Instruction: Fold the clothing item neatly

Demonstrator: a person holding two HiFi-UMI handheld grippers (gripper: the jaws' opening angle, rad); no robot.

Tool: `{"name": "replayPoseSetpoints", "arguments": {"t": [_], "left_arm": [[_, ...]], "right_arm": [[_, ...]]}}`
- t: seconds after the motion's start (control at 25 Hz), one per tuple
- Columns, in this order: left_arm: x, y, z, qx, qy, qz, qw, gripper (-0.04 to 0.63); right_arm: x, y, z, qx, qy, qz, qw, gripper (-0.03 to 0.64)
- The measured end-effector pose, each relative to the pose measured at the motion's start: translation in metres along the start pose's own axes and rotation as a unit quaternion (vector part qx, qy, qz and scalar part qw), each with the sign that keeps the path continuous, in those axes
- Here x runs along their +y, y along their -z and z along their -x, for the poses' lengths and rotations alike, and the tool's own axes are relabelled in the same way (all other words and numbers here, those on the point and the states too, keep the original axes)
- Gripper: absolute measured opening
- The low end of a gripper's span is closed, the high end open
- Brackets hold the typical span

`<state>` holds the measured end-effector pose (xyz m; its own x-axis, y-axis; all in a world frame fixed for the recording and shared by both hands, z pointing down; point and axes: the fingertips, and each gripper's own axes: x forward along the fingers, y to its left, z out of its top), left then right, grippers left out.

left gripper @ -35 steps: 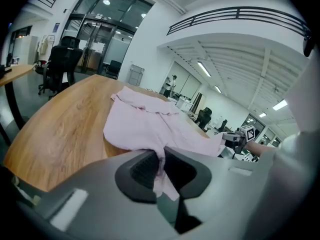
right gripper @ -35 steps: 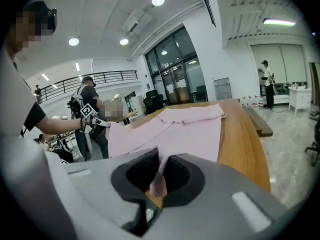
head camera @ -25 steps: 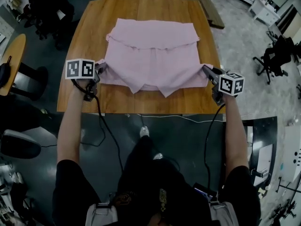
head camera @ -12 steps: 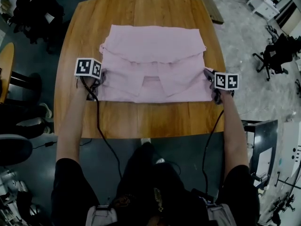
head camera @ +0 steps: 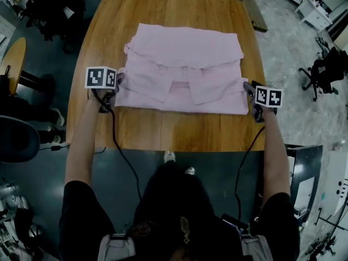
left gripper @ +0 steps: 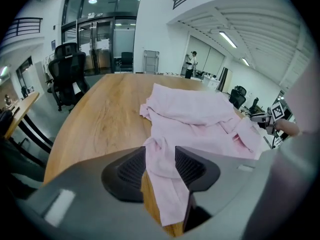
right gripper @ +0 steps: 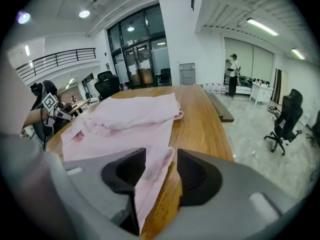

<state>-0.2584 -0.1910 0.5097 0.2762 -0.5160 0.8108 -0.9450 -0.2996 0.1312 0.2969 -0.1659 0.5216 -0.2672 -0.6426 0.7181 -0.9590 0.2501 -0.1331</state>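
A pink garment (head camera: 185, 64) lies folded on the wooden table (head camera: 163, 129), its near edge straight across. My left gripper (head camera: 118, 81) is at the garment's near left corner. Its jaws have just been opening, and the corner (left gripper: 162, 159) still lies loose between the left gripper (left gripper: 160, 156) pads. My right gripper (head camera: 247, 89) is at the near right corner. Its jaws have also just been opening, and a strip of cloth (right gripper: 150, 171) hangs between the right gripper (right gripper: 160, 166) pads, with a gap to the right pad.
A round side table (head camera: 11, 64) and dark office chairs (head camera: 49, 10) stand left of the table. Another chair (head camera: 326, 69) stands on the right. Cables (head camera: 117, 145) run from both grippers down over the table's near edge. Bare wood lies in front of the garment.
Both hands have come down with the garment's near corners. The near edge, which sagged in flaps a second ago, now lies flat and straight on the table.
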Motion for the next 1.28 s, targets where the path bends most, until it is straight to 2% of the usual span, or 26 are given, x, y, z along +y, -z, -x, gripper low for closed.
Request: {"name": "replayPoseSetpoints", "arguments": {"t": [0.16, 0.36, 0.4, 0.48, 0.56, 0.76, 0.84, 0.92, 1.0, 1.04, 1.16, 1.28], "left_arm": [[-0.003, 0.038, 0.028, 0.015, -0.006, -0.008, 0.9998, 0.196], [-0.018, 0.097, 0.034, 0.049, 0.002, -0.008, 0.9988, 0.233], [-0.020, 0.102, 0.034, 0.046, -0.001, -0.004, 0.9989, 0.238], [-0.022, 0.105, 0.032, 0.032, -0.010, 0.005, 0.9994, 0.238], [-0.024, 0.108, 0.029, 0.024, -0.016, 0.009, 0.9995, 0.239], [-0.030, 0.116, 0.010, 0.033, -0.006, 0.013, 0.9993, 0.236], [-0.031, 0.117, 0.006, 0.030, -0.002, 0.008, 0.9995, 0.212], [-0.033, 0.118, 0.005, 0.026, 0.010, 0.006, 0.9996, 0.173], [-0.037, 0.117, 0.003, 0.026, 0.026, 0.013, 0.9992, 0.111], [-0.038, 0.116, 0.002, 0.027, 0.032, 0.018, 0.9990, 0.087], [-0.043, 0.109, 0.013, 0.022, 0.041, 0.017, 0.9988, 0.072], [-0.047, 0.085, 0.042, -0.009, 0.058, 0.011, 0.9982, 0.069]], "right_arm": [[0.005, 0.005, 0.031, -0.023, -0.005, -0.006, 1.000, 0.186], [0.042, 0.045, 0.045, 0.001, -0.055, 0.025, 0.998, 0.186], [0.046, 0.055, 0.045, 0.008, -0.061, 0.030, 0.998, 0.189], [0.052, 0.071, 0.043, 0.018, -0.064, 0.036, 0.997, 0.252], [0.054, 0.084, 0.041, 0.028, -0.063, 0.039, 0.997, 0.287], [0.054, 0.109, 0.031, 0.054, -0.054, 0.044, 0.996, 0.290], [0.052, 0.111, 0.029, 0.052, -0.046, 0.041, 0.997, 0.289], [0.050, 0.111, 0.029, 0.047, -0.048, 0.032, 0.997, 0.254], [0.052, 0.110, 0.030, 0.047, -0.062, 0.022, 0.997, 0.113], [0.053, 0.109, 0.030, 0.047, -0.067, 0.021, 0.996, 0.064], [0.057, 0.100, 0.036, 0.042, -0.072, 0.026, 0.996, 0.043], [0.057, 0.078, 0.055, 0.023, -0.079, 0.018, 0.996, 0.043]]}}
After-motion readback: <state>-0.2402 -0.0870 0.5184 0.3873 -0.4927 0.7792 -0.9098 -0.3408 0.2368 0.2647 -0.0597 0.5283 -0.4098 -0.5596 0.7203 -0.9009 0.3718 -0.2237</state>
